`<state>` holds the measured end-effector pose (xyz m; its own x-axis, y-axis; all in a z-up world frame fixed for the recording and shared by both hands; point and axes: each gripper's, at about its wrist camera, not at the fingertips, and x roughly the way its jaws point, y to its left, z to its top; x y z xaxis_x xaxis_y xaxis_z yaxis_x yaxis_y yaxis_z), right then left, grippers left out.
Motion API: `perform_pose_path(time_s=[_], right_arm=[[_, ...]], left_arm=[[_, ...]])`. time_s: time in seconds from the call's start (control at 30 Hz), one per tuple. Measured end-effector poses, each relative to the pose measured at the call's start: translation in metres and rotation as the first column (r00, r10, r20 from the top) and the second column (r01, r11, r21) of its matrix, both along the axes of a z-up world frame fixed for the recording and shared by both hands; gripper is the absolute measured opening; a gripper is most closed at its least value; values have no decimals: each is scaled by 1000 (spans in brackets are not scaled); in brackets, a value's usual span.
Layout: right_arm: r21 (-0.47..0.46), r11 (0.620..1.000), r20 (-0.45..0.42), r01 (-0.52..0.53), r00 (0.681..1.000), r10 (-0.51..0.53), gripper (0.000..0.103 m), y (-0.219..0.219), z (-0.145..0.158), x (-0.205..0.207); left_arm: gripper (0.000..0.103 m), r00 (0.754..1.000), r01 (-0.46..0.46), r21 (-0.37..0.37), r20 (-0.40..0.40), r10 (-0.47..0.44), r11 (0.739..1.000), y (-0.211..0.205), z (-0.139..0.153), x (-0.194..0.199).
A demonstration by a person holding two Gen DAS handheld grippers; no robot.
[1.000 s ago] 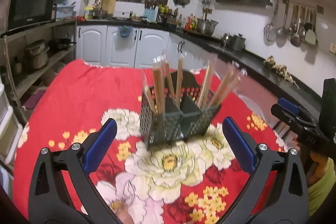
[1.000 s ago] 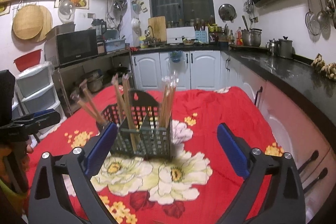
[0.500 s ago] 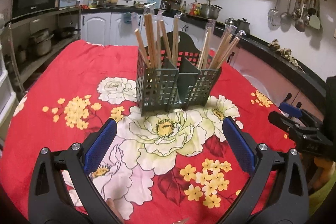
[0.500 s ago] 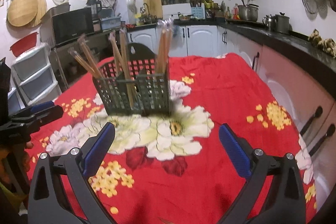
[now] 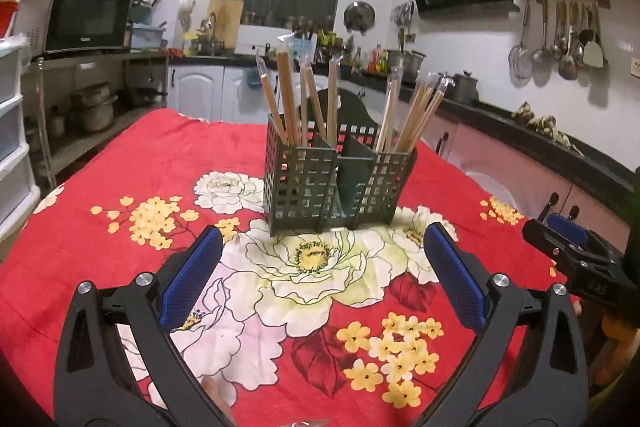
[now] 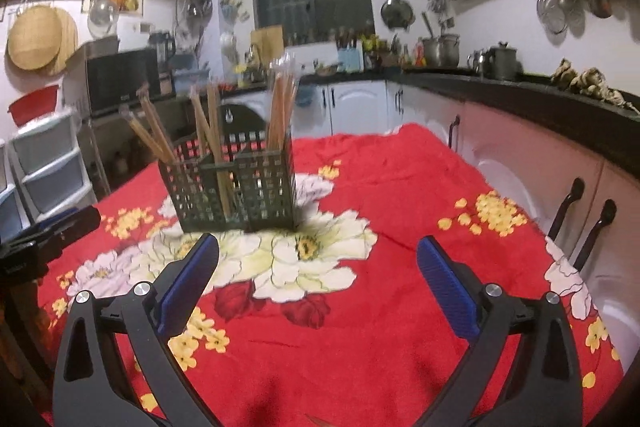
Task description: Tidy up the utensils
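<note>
A dark green slotted utensil caddy point(image 5: 336, 183) stands upright on the red floral tablecloth point(image 5: 120, 179). It holds several wrapped wooden chopsticks point(image 5: 296, 99) in its left and right compartments. It also shows in the right wrist view point(image 6: 236, 191), ahead and to the left. My left gripper point(image 5: 322, 251) is open and empty, a short way in front of the caddy. My right gripper point(image 6: 318, 255) is open and empty, to the caddy's right and nearer than it. The right gripper also shows at the right edge of the left wrist view point(image 5: 572, 247).
The table's right edge runs along pink cabinets point(image 6: 540, 167) with black handles under a black counter. A shelf with a microwave point(image 5: 86, 21) and plastic drawers point(image 6: 48, 163) stand to the left. A dark chair back point(image 5: 340, 107) rises behind the caddy.
Both grippers have pulled back from the caddy and dropped lower toward the cloth. The caddy has stayed in place. Both grippers have stayed open.
</note>
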<state>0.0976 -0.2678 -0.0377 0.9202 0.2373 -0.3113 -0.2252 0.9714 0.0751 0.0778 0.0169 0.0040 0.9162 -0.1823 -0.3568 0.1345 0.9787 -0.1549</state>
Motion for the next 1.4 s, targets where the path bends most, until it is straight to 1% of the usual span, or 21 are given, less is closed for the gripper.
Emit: perform_pose_path(time_s=[0.07,0.17,0.27,0.33,0.53,0.6,0.87,1.4], right_arm=[[-14,1000,59,5,998,-4,97,1,3,-10],[-13,1000,120,5,993,-3,97,3,6,-22],[-10,1000,186,4,983,-2,97,3,8,-35],[-4,1000,207,7,978,-6,97,3,9,-41],[3,1000,250,10,968,-10,97,4,4,-54],[-1,1000,257,11,966,-10,97,5,3,-55],[-19,1000,261,20,965,-14,97,10,1,-59],[-12,1000,264,29,964,-25,97,9,0,-58]], left_arm=[[93,1000,-9,1,9,9,1000,-3,-1,-3],[93,1000,-14,24,21,14,1000,-9,-3,-8],[93,999,2,20,34,-3,1000,-12,-6,-12],[93,999,8,19,42,-9,1000,-14,-8,-16],[93,993,17,22,112,-20,1000,-18,-6,-32],[93,992,21,26,122,-24,999,-19,-6,-33],[93,994,5,30,110,-9,1000,-19,-8,-31],[93,994,-32,26,103,29,999,-17,-8,-31]])
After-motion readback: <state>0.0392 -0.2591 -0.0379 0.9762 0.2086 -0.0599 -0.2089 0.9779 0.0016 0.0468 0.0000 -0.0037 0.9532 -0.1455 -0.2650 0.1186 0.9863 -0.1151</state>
